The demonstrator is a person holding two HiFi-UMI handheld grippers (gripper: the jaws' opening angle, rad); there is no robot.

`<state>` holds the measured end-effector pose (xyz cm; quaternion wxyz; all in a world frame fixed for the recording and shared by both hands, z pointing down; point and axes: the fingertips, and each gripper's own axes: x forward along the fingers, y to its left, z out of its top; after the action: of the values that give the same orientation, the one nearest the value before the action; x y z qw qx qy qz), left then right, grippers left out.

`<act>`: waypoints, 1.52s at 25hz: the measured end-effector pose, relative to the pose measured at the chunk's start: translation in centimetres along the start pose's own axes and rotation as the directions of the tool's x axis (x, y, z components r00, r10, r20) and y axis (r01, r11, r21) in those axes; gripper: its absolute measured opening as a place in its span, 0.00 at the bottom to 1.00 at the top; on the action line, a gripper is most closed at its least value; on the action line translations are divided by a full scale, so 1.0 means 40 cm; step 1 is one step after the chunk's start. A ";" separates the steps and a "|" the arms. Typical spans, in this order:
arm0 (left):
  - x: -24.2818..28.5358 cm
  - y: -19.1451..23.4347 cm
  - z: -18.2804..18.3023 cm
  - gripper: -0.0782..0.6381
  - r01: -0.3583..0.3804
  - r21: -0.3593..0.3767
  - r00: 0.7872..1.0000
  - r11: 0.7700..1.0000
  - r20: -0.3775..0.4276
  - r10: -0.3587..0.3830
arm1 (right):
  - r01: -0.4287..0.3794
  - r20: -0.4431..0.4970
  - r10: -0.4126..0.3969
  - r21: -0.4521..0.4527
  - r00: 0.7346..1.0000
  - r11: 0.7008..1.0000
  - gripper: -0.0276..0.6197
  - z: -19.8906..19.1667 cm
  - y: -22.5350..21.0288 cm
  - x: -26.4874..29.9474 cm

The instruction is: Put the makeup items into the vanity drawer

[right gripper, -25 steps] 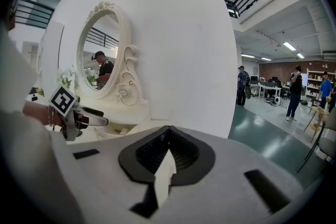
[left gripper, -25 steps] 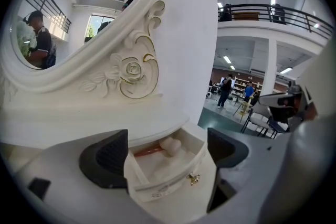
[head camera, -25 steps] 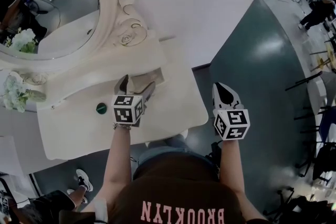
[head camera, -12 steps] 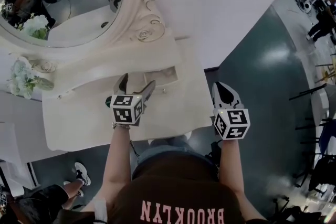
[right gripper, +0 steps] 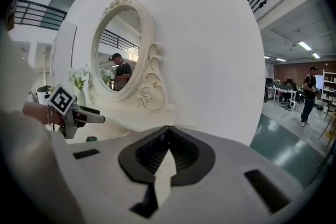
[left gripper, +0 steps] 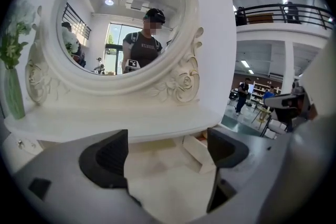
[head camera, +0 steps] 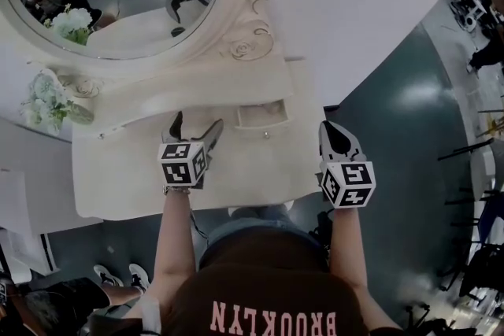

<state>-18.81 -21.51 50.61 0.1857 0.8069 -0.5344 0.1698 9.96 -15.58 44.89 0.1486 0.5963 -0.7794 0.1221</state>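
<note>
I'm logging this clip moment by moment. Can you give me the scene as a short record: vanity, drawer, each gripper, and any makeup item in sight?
surface: white vanity table with oval mirror
drawer: small white drawer, open, below the mirror
left gripper: jaws apart, nothing between them, over the tabletop, pointing toward the drawer
right gripper: jaws together, empty, beside the table's right edge
makeup item: small round green object on the tabletop near the left gripper
other: white flowers in a vase, at the table's left
</note>
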 end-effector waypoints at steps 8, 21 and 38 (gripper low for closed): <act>-0.082 0.170 -0.024 0.72 -0.134 -0.069 0.991 0.989 0.009 0.135 | -0.040 -0.013 0.040 -0.029 0.999 0.999 0.04 0.011 0.083 0.041; -0.072 0.218 -0.118 0.72 -0.167 -0.064 0.983 0.984 -0.088 0.161 | -0.055 -0.077 0.052 -0.026 0.996 0.998 0.04 -0.041 0.113 0.062; -0.029 0.195 -0.333 0.72 -0.150 -0.067 0.951 0.986 -0.281 0.126 | -0.057 -0.227 0.046 -0.044 0.973 0.997 0.04 -0.179 0.136 0.052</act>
<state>-27.47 -16.98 62.61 0.2812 0.7271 -0.5654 0.2695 4.82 -13.40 52.23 0.2479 0.5542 -0.7754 0.1736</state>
